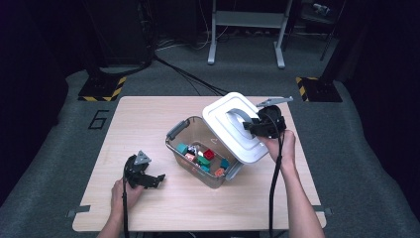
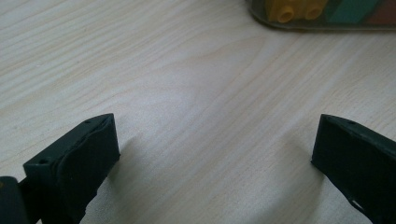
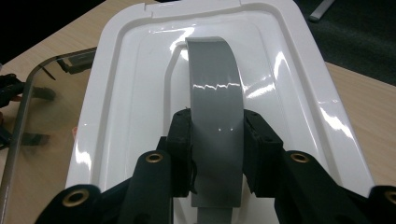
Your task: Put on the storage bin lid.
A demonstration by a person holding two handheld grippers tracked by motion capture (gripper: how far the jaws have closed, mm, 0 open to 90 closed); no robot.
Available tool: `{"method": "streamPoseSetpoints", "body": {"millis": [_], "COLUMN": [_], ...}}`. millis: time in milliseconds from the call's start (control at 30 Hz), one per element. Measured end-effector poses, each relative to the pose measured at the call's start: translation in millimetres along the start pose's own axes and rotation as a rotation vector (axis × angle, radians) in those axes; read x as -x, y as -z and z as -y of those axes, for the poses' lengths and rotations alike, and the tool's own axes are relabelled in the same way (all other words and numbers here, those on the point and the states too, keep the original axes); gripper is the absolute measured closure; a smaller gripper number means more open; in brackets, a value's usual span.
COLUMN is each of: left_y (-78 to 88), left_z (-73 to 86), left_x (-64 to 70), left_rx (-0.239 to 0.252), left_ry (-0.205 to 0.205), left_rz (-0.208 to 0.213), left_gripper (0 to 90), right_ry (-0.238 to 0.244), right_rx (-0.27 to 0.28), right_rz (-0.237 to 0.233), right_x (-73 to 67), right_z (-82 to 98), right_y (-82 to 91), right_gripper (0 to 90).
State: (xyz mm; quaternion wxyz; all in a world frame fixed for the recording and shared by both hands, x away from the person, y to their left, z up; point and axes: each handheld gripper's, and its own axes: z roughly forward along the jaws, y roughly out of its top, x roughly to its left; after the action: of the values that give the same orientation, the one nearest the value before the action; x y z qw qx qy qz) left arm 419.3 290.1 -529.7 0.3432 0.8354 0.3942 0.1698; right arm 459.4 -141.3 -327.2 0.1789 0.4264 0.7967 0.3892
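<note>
The wooden table (image 1: 148, 124) is carrying everything, and the clear plastic bin (image 1: 185, 133) standing near its middle is serving as the landmark here. The bin is sitting open, with grey latches at its ends and a heap of coloured building bricks (image 1: 204, 159) lying inside it in teal, red, green and orange.

The white lid (image 1: 223, 116) is hanging tilted over the bin's far-right corner, clear of the rim on its high side; whether its low edge is touching the bin cannot be told. In the right gripper view the lid (image 3: 140, 93) is showing its grey arched handle (image 3: 215, 93) running up its middle.

The right gripper (image 1: 253, 126) is hovering to the right of the bin, and its jaws are pinching that grey handle from both sides, pads pressing on it (image 3: 217, 154).

The left gripper (image 1: 157, 179) is resting to the left of the bin and nearer the person, well apart from it, low over the bare table. Its jaws are standing spread wide with nothing between them (image 2: 215, 154), and the bin's bottom edge (image 2: 322, 21) is showing just ahead.
</note>
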Motion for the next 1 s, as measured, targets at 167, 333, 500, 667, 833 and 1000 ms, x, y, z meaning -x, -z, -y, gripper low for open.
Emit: {"method": "streamPoseSetpoints", "body": {"millis": [167, 333, 500, 667, 833, 1000], "left_y": [0.0, 0.0, 0.0, 0.0, 0.0, 0.0], "left_z": [0.0, 0.0, 0.0, 0.0, 0.0, 0.0], "left_x": [0.1, 0.1, 0.0, 0.1, 0.1, 0.1], "left_rx": [0.000, 0.000, 0.000, 0.000, 0.000, 0.000], "left_ry": [0.001, 0.001, 0.000, 0.000, 0.001, 0.001], "left_rz": [0.000, 0.000, 0.000, 0.001, 0.000, 0.000], "left_gripper": [0.3, 0.3, 0.3, 0.3, 0.3, 0.3], "right_ry": [0.002, 0.016, 0.041, 0.053, 0.066, 0.078], "right_rx": [-0.002, -0.010, -0.018, -0.037, -0.051, -0.066], "right_rz": [-0.032, -0.057, -0.086, -0.104, -0.132, -0.154], "right_x": [-10.6, -19.6, -32.1, -41.1, -52.1, -63.3], "right_z": [-1.9, -2.7, -1.3, -0.2, 1.4, 2.6], "right_y": [-7.9, -15.8, -28.5, -37.3, -48.8, -58.4], "right_gripper": [67.0, 67.0, 67.0, 67.0, 66.9, 66.9]}}
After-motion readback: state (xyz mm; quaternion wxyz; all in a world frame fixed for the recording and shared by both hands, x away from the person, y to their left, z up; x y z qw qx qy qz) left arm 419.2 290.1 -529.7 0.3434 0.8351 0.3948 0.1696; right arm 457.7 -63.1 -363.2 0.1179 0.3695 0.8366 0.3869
